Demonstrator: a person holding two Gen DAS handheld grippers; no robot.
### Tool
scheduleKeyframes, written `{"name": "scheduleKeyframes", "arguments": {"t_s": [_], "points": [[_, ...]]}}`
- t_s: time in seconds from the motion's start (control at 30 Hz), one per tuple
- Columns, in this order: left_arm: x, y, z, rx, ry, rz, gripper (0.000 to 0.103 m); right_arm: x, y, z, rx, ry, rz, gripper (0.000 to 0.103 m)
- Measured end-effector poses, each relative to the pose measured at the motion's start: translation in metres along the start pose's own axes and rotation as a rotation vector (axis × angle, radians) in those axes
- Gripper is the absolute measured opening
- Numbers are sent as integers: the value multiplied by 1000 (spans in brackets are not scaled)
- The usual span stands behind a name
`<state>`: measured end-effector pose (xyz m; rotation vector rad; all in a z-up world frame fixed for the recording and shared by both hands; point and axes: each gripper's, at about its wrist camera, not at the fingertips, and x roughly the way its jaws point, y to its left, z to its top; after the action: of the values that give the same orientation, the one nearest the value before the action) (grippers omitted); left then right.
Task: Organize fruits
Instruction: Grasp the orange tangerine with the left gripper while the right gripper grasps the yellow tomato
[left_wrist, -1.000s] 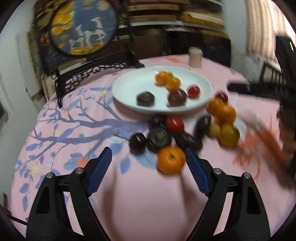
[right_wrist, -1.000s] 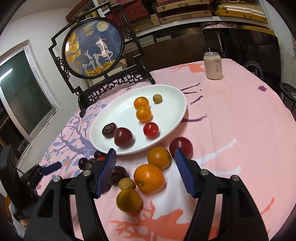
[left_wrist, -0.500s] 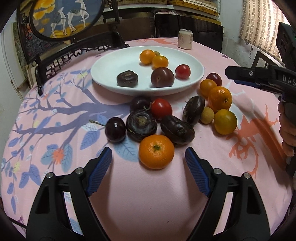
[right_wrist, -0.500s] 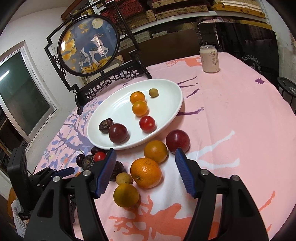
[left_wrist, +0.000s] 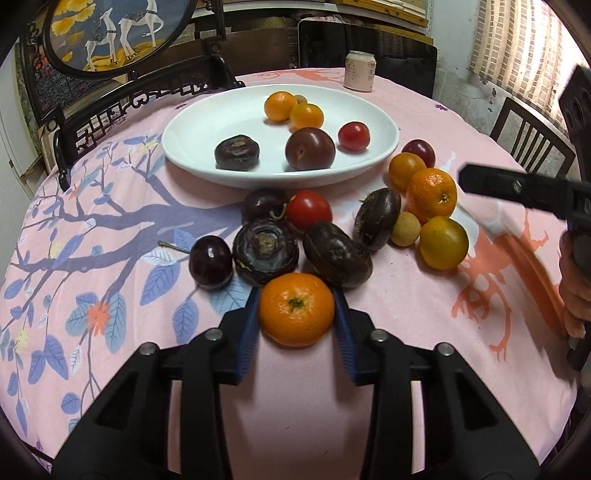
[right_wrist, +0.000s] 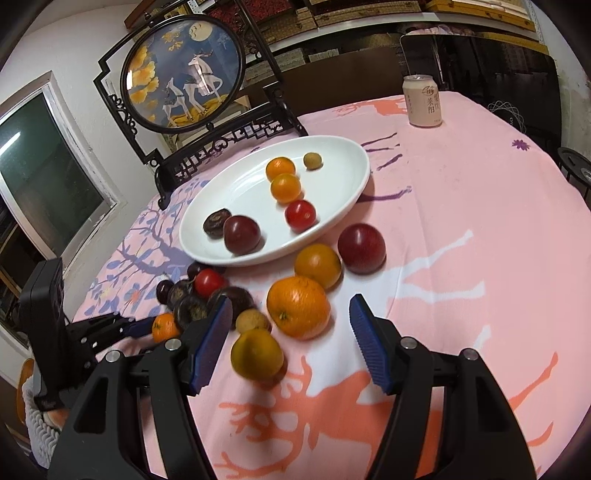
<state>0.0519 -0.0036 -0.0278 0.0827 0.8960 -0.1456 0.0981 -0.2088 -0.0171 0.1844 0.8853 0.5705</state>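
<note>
A white plate (left_wrist: 192, 122) holds two small oranges, a tomato, a plum and a dark water chestnut. In front of it on the pink cloth lie dark chestnuts, cherries, a tomato and more oranges. My left gripper (left_wrist: 295, 295) is closing on the nearest tangerine (left_wrist: 296, 309), and both blue pads touch its sides. The right wrist view shows that tangerine (right_wrist: 164, 326) at the far left. My right gripper (right_wrist: 291, 302) stands open low over the right cluster. A large orange (right_wrist: 298, 308) sits between its fingers, untouched, with a yellowish orange (right_wrist: 256, 354) close by.
A drink can (left_wrist: 360, 75) stands at the far side of the table. A round deer screen in a black frame (right_wrist: 184, 85) stands behind the plate. A chair back (left_wrist: 532, 140) and the person's hand (left_wrist: 572, 295) are at the right.
The left gripper came down and forward onto the tangerine, and its jaws went from wide apart to touching the fruit. The right gripper has stayed in place, open.
</note>
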Motion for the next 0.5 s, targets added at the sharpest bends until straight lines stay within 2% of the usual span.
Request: {"name": "scheduleKeyframes", "arguments": {"t_s": [0.17,0.3,0.37,0.5], "points": [[-3,13,0,-52,-5,42,38,-2,5,-16,-25,27,2,66],[-1,12,-1,-46,0,53,38,9,21,-24,-107,68,-10,66],[-1,12,-1,-47,1,52,38,14,29,-28,-144,84,-7,60],[-1,10,-1,-39,2,57,39,22,32,-27,-143,106,4,55]]}}
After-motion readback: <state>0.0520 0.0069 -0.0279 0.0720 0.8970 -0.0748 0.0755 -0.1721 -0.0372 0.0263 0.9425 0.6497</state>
